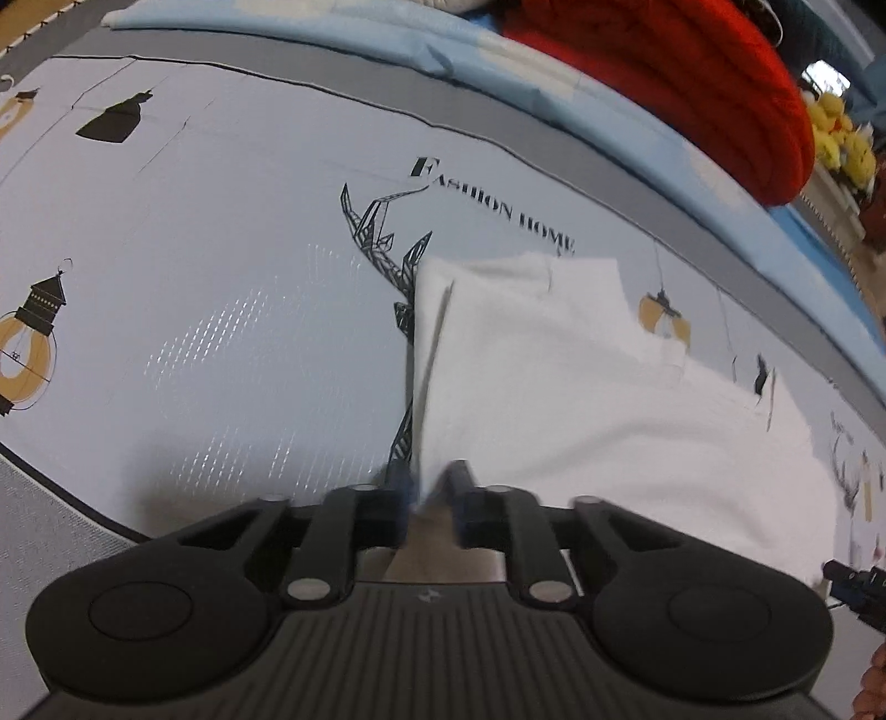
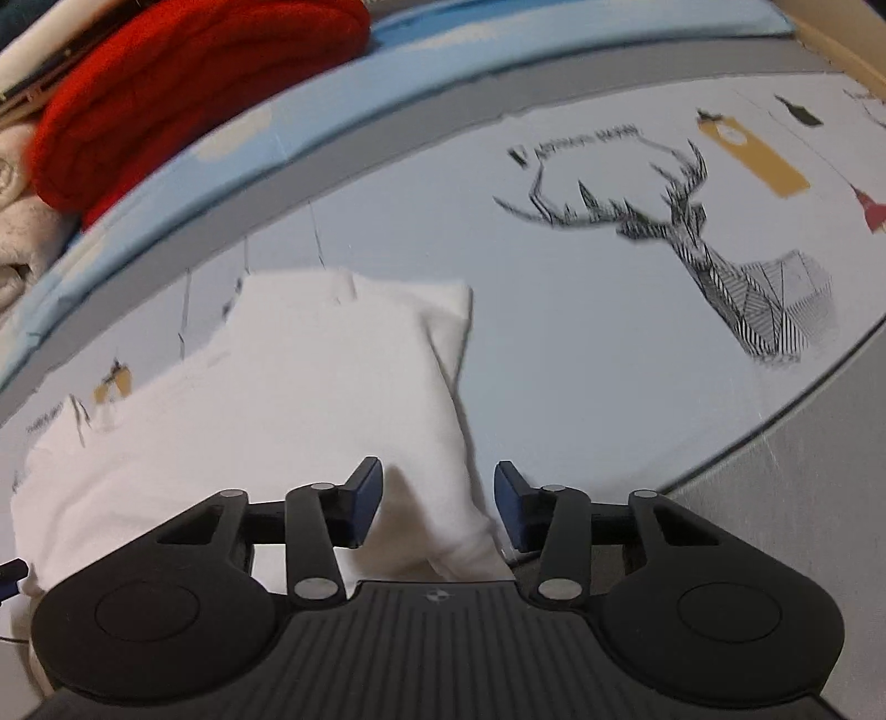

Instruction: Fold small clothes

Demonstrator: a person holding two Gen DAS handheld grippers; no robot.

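A small white garment (image 1: 554, 365) lies partly folded on a pale printed table cover (image 1: 221, 277). My left gripper (image 1: 432, 487) is shut on the garment's near left edge, and the cloth rises up from between its fingers. In the right wrist view the same white garment (image 2: 310, 387) lies spread in front of me. My right gripper (image 2: 437, 498) is open, its blue pads on either side of the garment's near right corner without pinching it.
A red knitted item (image 1: 692, 83) (image 2: 183, 88) lies on a light blue cloth (image 1: 387, 39) at the back of the table. Beige clothes (image 2: 22, 221) are piled at the far left. A deer print (image 2: 720, 249) marks the cover. Yellow plush toys (image 1: 841, 133) sit beyond.
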